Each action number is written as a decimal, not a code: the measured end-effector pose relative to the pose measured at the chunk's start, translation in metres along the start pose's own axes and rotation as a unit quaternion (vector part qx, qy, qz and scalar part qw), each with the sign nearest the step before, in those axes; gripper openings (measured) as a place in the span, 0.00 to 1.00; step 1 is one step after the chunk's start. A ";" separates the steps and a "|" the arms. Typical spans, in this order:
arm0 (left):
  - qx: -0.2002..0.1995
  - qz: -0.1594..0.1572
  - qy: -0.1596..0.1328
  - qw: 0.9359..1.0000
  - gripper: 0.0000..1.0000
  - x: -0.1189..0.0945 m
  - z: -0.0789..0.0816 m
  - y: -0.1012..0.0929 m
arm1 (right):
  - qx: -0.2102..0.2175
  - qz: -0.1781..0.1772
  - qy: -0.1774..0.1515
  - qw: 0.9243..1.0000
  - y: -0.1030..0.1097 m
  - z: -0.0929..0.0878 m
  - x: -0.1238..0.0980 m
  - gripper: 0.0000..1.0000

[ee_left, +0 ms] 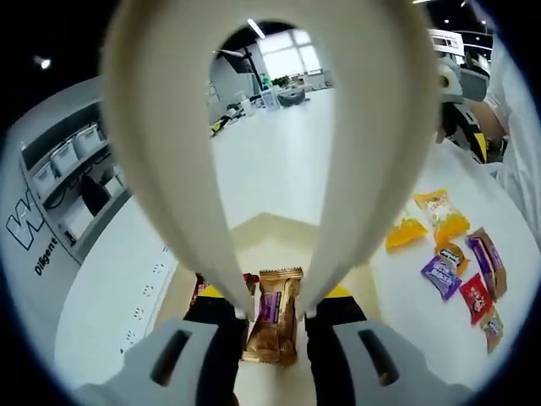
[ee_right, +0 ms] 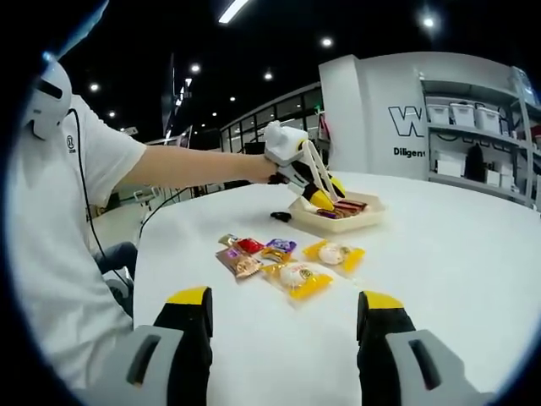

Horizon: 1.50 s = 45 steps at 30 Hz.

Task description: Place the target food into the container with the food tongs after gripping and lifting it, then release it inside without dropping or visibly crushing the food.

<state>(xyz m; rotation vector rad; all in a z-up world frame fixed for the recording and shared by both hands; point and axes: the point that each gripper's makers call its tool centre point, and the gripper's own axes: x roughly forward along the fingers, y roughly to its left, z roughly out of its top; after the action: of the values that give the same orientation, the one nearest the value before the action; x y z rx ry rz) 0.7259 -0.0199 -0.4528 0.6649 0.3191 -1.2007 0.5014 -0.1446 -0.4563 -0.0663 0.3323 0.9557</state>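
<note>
My left gripper (ee_left: 275, 298) is shut on cream food tongs (ee_left: 169, 161), whose two arms run down to tips on either side of a gold-brown wrapped snack (ee_left: 270, 330) with a purple label. That snack lies inside the shallow cream container (ee_left: 275, 230); whether the tips still pinch it I cannot tell. A red wrapper (ee_left: 250, 281) shows beside it. In the right gripper view the left gripper (ee_right: 292, 161) points the tongs (ee_right: 319, 193) down into the container (ee_right: 338, 223). My right gripper (ee_right: 287, 326) hangs open over the white table, holding nothing.
Loose wrapped snacks lie on the white table (ee_right: 456, 245) beside the container: yellow packets (ee_left: 431, 218), a purple one (ee_left: 441, 276), a red one (ee_left: 477, 299), also a cluster (ee_right: 283, 260). A person's arm (ee_right: 194, 165) reaches across. Shelves with bins (ee_right: 473, 127) stand behind.
</note>
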 end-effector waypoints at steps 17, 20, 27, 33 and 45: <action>-0.041 0.032 -0.032 0.998 0.25 -0.068 0.001 -0.039 | -0.009 0.008 -0.003 1.000 0.010 0.006 0.003 0.68; -0.051 0.035 -0.040 0.997 0.25 -0.078 0.004 -0.050 | -0.011 0.010 -0.002 1.000 0.012 0.008 0.005 0.68; -0.065 0.039 -0.041 0.996 0.25 -0.093 0.004 -0.071 | -0.016 0.016 0.000 1.000 0.019 0.010 0.009 0.68; -0.076 0.045 -0.046 0.995 0.25 -0.105 0.006 -0.083 | -0.020 0.018 -0.001 1.000 0.022 0.012 0.012 0.68; -0.105 0.069 -0.068 0.990 0.25 -0.118 0.007 -0.113 | -0.026 0.022 0.002 0.999 0.025 0.015 0.014 0.69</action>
<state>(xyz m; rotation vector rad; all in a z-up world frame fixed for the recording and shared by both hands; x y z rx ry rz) 0.5789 0.0409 -0.4154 0.4129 0.2756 -1.0581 0.4920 -0.1157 -0.4443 -0.1077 0.3139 1.0084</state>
